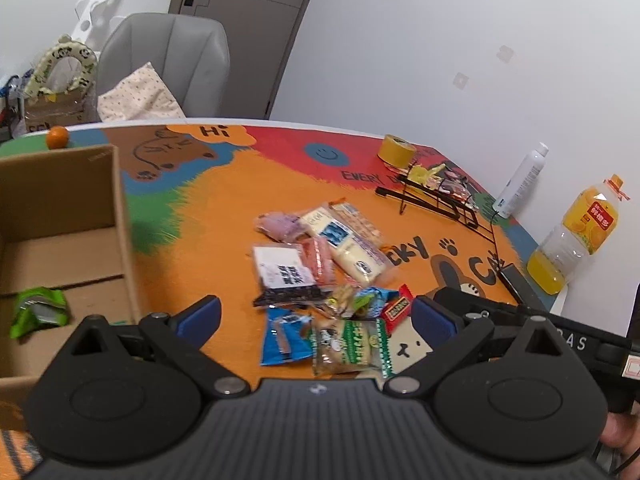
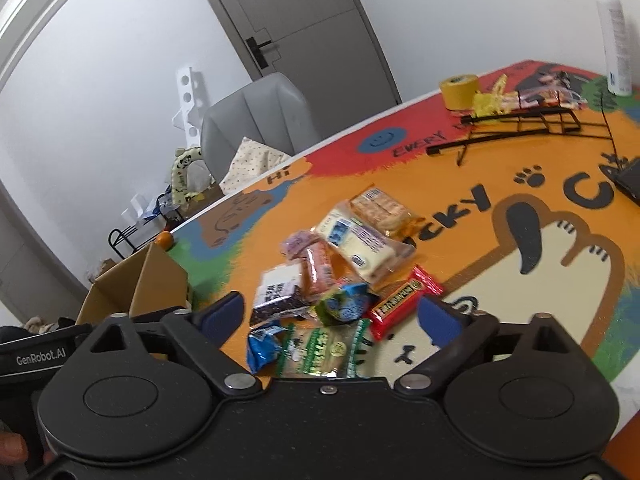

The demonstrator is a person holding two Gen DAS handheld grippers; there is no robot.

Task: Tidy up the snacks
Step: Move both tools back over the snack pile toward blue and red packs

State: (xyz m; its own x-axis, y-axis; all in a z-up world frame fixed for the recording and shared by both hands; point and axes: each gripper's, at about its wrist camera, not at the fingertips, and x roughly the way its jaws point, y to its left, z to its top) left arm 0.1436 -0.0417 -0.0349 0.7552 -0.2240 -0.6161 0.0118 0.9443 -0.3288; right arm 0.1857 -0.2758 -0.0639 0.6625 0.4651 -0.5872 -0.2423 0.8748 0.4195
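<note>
A heap of wrapped snacks [image 1: 320, 272] lies on the colourful table mat [image 1: 224, 220]. Among them are a pale cracker pack [image 1: 348, 244], a blue packet [image 1: 284, 336], a green-and-white packet [image 1: 348, 346] and a red bar [image 1: 396, 306]. My left gripper [image 1: 316, 316] hangs open just above the near end of the heap, nothing between its blue pads. A cardboard box [image 1: 60, 240] at the left holds a green packet [image 1: 38, 310]. In the right wrist view my right gripper [image 2: 330, 312] is open over the same heap [image 2: 340, 264], straddling the green-and-white packet [image 2: 324, 350], the blue-green packet [image 2: 344, 304] and the red bar [image 2: 404, 300] without pressing them.
A black wire rack [image 1: 436, 196] with small sweets, a yellow tape roll [image 1: 396, 150], a white spray bottle [image 1: 520, 180] and an orange juice bottle [image 1: 576, 236] stand at the far right. A small orange [image 1: 57, 137] sits behind the box. A grey chair [image 1: 168, 64] is beyond the table.
</note>
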